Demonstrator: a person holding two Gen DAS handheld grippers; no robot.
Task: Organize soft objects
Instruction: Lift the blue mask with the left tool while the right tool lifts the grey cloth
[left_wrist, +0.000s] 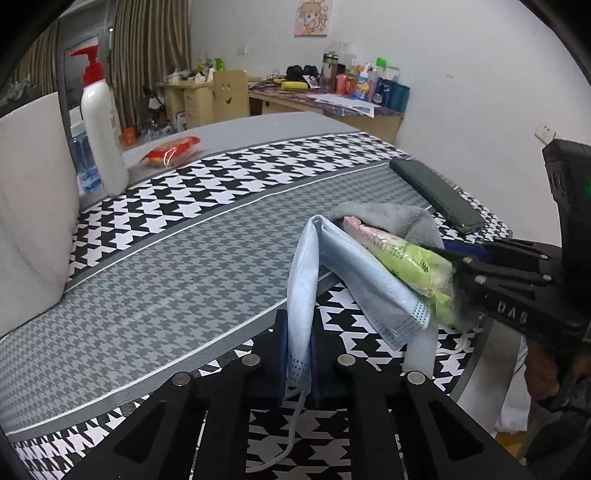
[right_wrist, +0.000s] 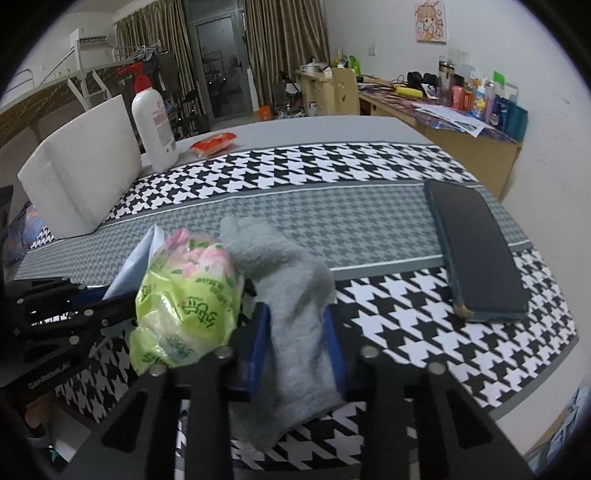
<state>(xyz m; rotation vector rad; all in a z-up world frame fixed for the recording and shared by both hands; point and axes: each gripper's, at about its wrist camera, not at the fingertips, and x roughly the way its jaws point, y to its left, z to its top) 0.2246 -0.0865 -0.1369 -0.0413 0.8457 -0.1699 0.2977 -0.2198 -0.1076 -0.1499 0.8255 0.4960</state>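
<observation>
Soft things sit bunched near the desk (right_wrist: 369, 236) edge: left hand-held gripper (left_wrist: 299, 354) pinches the blue face mask (left_wrist: 332, 266), right hand-held gripper (right_wrist: 295, 347) clamps the grey sock (right_wrist: 291, 295). Between them rests a green tissue pack (right_wrist: 184, 306), apparently being gathered together.

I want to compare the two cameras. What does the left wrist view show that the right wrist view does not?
Only the left wrist view: the left claw shut on the blue face mask, and a water bottle behind the pump bottle.

Only the right wrist view: the right claw shut on the grey cloth.

Both: the green tissue pack, phone, white foam block and red packet.
</observation>
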